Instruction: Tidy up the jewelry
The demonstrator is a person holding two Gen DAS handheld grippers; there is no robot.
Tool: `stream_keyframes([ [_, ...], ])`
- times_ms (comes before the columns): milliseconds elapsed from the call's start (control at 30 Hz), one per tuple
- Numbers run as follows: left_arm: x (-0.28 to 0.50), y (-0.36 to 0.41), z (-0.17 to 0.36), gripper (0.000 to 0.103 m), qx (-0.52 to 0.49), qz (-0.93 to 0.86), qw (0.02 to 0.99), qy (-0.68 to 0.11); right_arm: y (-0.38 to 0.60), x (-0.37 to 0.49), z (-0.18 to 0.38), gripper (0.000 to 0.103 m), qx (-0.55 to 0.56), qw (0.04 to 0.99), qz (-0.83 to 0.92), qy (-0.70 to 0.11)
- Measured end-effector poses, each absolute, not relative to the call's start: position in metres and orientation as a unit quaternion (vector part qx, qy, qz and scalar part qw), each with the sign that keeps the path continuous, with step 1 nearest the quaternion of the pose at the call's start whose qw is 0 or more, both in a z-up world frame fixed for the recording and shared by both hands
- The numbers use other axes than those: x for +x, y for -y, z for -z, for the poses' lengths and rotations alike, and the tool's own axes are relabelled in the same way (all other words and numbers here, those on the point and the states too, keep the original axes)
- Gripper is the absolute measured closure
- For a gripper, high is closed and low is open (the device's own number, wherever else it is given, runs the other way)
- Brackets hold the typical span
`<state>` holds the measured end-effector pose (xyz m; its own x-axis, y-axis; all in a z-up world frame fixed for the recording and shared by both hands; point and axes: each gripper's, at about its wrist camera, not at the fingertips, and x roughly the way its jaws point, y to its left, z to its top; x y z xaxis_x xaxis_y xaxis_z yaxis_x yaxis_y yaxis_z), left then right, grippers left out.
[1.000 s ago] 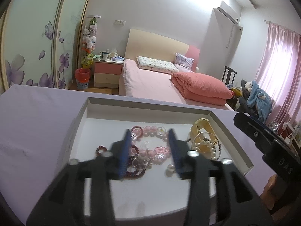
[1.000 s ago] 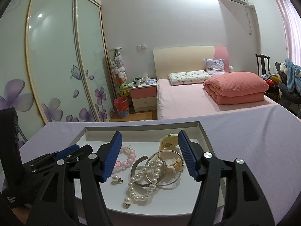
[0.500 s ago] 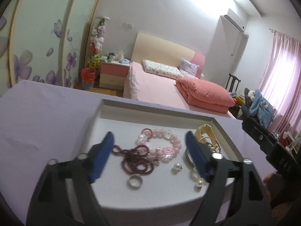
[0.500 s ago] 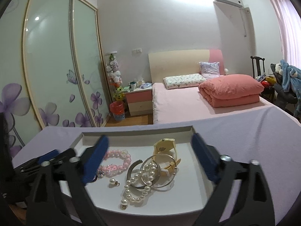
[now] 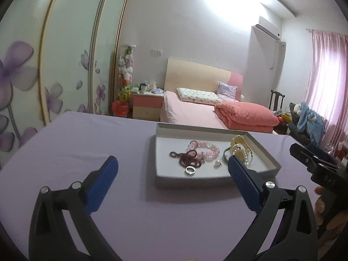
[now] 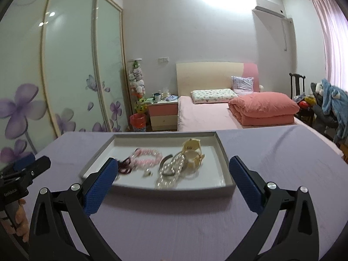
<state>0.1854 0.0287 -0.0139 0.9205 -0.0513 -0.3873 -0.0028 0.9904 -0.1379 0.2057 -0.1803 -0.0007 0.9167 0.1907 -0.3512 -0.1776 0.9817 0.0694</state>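
A shallow white tray sits on the purple table and also shows in the right wrist view. In it lie a pink bead bracelet, a dark red bead bracelet, a silver ring, a small pearl earring, a pearl string with silver bangles and a yellow watch. My left gripper is open and empty, held back from the tray's near edge. My right gripper is open and empty, in front of the tray.
The purple table stretches left of the tray and in front of it. Beyond its far edge stand a pink bed, a bedside cabinet and a floral sliding wardrobe. A chair with clothes is at the right.
Both grippers have pulled back from over the tray and opened wider. The silver ring that was between the left fingers now lies free in the tray.
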Motion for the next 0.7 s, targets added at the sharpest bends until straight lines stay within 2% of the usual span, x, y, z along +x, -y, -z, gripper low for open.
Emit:
stream_keyframes([
  [267,0.131,-0.025,0.014,0.004,-0.058,-0.006,0.984,-0.171,0.169,0.169,0.006,0.002,0.005,0.978,-0.096,-0.183],
  [700,0.114,-0.027,0.012,0.004,-0.070,-0.007,0.983,-0.167,0.188,0.153,0.023,0.002,0.046,0.977,-0.076,-0.195],
])
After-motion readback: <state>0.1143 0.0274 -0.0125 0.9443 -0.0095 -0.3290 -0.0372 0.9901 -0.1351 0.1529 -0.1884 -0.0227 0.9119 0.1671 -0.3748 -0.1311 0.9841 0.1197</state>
